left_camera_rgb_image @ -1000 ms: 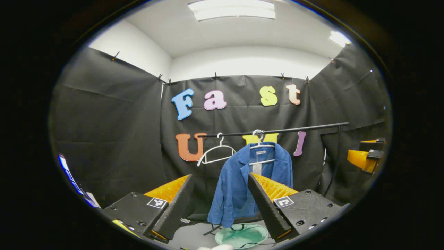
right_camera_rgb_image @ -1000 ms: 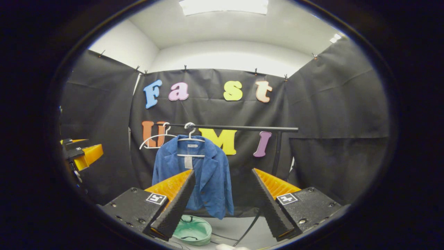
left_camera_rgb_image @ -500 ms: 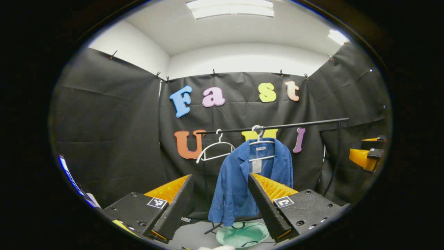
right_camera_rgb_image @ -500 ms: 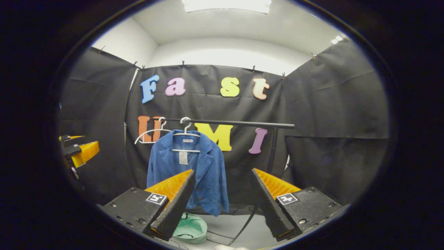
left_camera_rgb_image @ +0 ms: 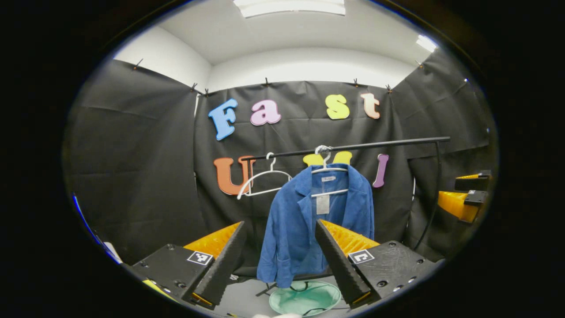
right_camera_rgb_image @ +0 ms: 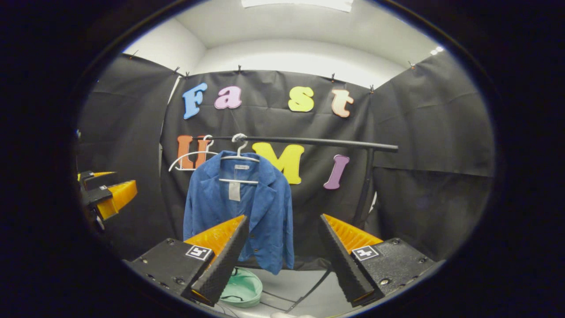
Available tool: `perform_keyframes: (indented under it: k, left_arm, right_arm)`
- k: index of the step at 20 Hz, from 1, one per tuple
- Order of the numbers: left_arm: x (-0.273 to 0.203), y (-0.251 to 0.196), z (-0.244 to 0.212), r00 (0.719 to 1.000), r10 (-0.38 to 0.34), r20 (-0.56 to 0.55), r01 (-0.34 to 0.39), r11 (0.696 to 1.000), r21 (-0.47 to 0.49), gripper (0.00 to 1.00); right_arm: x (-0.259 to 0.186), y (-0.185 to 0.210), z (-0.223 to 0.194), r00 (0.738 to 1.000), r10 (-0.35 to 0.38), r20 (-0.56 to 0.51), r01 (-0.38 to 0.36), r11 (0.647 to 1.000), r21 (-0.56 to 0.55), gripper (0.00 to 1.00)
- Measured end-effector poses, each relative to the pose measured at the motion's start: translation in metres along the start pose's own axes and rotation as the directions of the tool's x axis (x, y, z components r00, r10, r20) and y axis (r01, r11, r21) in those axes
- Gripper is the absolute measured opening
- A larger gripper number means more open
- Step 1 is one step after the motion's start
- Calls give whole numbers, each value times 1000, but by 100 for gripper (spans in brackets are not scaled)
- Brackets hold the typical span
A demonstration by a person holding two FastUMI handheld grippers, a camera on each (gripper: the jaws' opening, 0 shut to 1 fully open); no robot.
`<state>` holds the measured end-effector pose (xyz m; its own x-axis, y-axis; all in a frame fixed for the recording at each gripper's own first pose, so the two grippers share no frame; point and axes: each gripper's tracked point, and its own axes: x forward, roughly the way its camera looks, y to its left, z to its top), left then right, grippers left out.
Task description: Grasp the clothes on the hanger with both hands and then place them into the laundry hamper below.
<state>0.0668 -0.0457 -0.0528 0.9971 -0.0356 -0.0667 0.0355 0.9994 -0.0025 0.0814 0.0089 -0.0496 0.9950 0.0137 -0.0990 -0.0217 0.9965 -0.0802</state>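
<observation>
In the left gripper view, the left tongs (left_camera_rgb_image: pixel 279 260) stand wide apart and empty at six o'clock, well short of the blue jacket (left_camera_rgb_image: pixel 309 225), which hangs on a white hanger (left_camera_rgb_image: pixel 325 170) from the black rail (left_camera_rgb_image: pixel 375 144); the green laundry hamper (left_camera_rgb_image: pixel 304 299) sits on the floor under its hem, and a bare hanger (left_camera_rgb_image: pixel 260 181) hangs at the jacket's nine o'clock. In the right gripper view, the right tongs (right_camera_rgb_image: pixel 282 258) are likewise spread and empty, with the jacket at about eleven o'clock. The cloth looks soft, light and limp; a shoulder for each tongs seems the surest hold, lifting it clear of the hanger.
</observation>
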Motion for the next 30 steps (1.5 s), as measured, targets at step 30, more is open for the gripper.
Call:
perform_keyframes:
  k: [30]
  left_arm:
    - [303,-53,-93,980,179,-81,-175,983,61,99]
  right_arm:
    - [374,70,-57,978,188,-86,-187,982,19,95]
